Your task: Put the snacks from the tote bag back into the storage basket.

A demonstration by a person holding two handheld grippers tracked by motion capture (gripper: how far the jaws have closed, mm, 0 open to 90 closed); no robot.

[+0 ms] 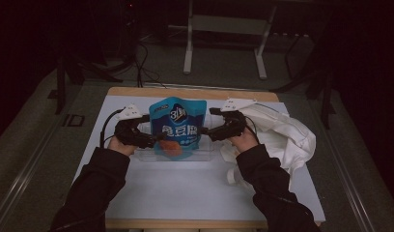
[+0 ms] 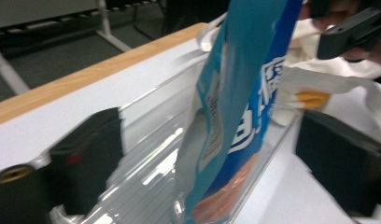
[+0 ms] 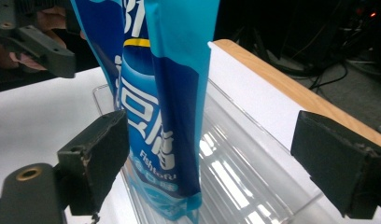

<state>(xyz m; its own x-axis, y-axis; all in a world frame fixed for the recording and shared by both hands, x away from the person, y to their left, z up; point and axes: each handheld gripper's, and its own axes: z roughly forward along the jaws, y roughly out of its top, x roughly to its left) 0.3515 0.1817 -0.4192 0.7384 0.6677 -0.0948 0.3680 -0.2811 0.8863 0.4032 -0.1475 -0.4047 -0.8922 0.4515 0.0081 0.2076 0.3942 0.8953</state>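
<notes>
The glossy blue stand-up snack pouch with white lettering and an orange picture near its base (image 1: 177, 126) stood upright in the long clear plastic tray (image 1: 204, 155) at the centre of the white counter (image 1: 185, 188), its bottom edge down inside the tray's ribbed channel and its top leaning slightly toward twelve o'clock. The left gripper (image 1: 154, 140) sat at the pouch's nine o'clock and the right gripper (image 1: 208, 131) at its three o'clock, each held in a dark-sleeved hand. In the left gripper view the black fingers (image 2: 88, 158) stood wide apart with the pouch (image 2: 235, 107) between them and clear of both pads; in the right gripper view one finger (image 3: 97, 161) lay just beside the pouch's (image 3: 165, 107) face while the other stood well apart, so neither gripper gripped anything. Judging by this, the step in hand was the release: the pouch had been set into the tray and let go. The next move would call for drawing both grippers straight outward, toward nine and three o'clock, without brushing the pouch, since it balanced on a narrow base and could tip over the tray's low wall. A crumpled white cloth bag (image 1: 287, 133) lay at the tray's three o'clock, near the right hand.
</notes>
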